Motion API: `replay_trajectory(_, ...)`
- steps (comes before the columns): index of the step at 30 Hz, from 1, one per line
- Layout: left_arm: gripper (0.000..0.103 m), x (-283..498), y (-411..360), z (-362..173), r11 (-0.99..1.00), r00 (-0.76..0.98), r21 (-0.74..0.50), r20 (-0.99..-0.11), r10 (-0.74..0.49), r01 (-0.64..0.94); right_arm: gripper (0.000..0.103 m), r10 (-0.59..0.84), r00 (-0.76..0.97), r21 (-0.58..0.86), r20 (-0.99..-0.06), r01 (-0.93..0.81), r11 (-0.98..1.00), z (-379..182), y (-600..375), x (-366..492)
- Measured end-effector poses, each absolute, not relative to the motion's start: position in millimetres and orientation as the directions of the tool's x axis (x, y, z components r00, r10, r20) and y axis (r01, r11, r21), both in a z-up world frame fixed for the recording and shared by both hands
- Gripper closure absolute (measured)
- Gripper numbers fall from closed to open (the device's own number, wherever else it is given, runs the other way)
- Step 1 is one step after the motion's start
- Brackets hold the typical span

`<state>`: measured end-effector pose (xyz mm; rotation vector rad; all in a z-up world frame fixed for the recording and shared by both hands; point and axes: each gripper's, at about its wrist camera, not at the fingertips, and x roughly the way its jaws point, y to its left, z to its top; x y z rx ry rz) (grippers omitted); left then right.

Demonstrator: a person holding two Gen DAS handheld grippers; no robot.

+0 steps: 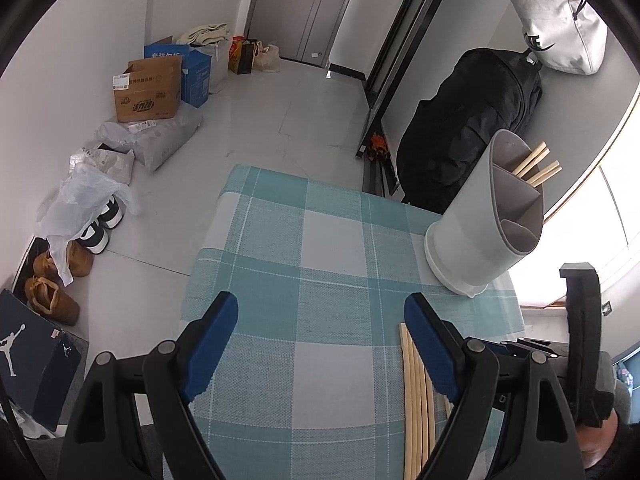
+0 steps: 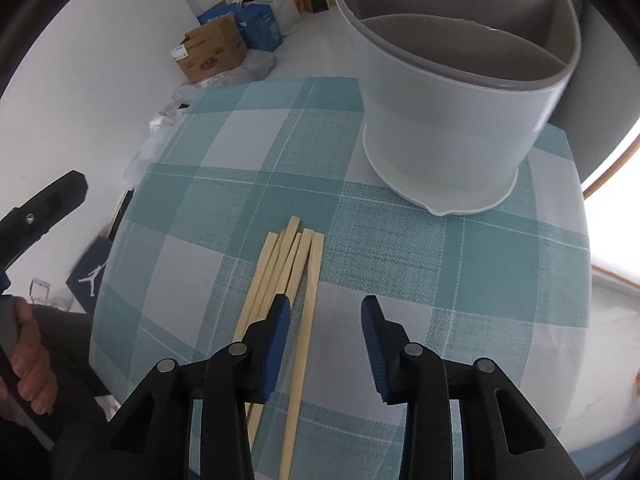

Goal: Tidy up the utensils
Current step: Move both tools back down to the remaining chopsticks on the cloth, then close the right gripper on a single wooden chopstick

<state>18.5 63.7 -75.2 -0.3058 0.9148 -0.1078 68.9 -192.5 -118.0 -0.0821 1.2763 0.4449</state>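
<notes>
Several pale wooden chopsticks (image 2: pixel 276 264) lie side by side on the teal checked cloth (image 2: pixel 440 264). My right gripper (image 2: pixel 326 304) hangs just over them, jaws apart. The rightmost chopstick (image 2: pixel 313 272) runs between the jaws beside the left pad, and nothing is pinched. A white utensil holder (image 2: pixel 440 128) with grey dividers stands behind them. In the left wrist view the holder (image 1: pixel 472 232) has a few chopsticks (image 1: pixel 536 166) in its far compartment. My left gripper (image 1: pixel 320 300) is open over bare cloth, with the loose chopsticks (image 1: pixel 416 400) under its right finger.
The cloth-covered table (image 1: pixel 280 240) ends at the left over a floor with cardboard boxes (image 1: pixel 148 88), plastic bags and shoes (image 1: pixel 52 292). A black bag (image 1: pixel 472 120) and a grey bag (image 1: pixel 560 28) sit behind the holder. A person's hand (image 2: pixel 28 360) grips the left tool.
</notes>
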Motion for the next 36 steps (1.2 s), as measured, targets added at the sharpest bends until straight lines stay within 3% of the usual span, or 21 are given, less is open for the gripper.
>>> replay_trajectory(7,0.021,20.9,69.0,-74.2,0.947,0.605,-0.319,-0.762,-0.23,-0.043,0.087,0.186,0.21,0.09,-0.96,-0.394,0.914,-125.3,-178.3,83.2)
replay_trajectory(20,0.021,22.8,74.7,-77.6,0.94,0.583,-0.335,-0.776,-0.238,-0.061,0.086,0.107,0.238,0.0,-0.965,-0.411,0.912,-122.9,-160.2,93.3)
replay_trajectory(23,0.021,23.8,75.2,-79.5,0.941,0.573,-0.332,-0.784,-0.238,-0.063,0.088,0.12,0.246,0.013,-0.962,-0.396,0.918,-124.0,-164.0,90.8)
replay_trajectory(25,0.021,24.0,75.1,-82.0,0.943,0.564,-0.326,-0.792,-0.235,-0.064,0.097,0.133,0.258,0.022,-0.957,-0.391,0.92,-121.2,-171.7,88.8)
replay_trajectory(36,0.021,22.3,32.2,-118.7,0.96,0.365,-0.278,-0.893,-0.265,0.017,0.098,0.316,0.439,0.208,-0.841,-0.276,0.938,-57.8,-244.5,62.0)
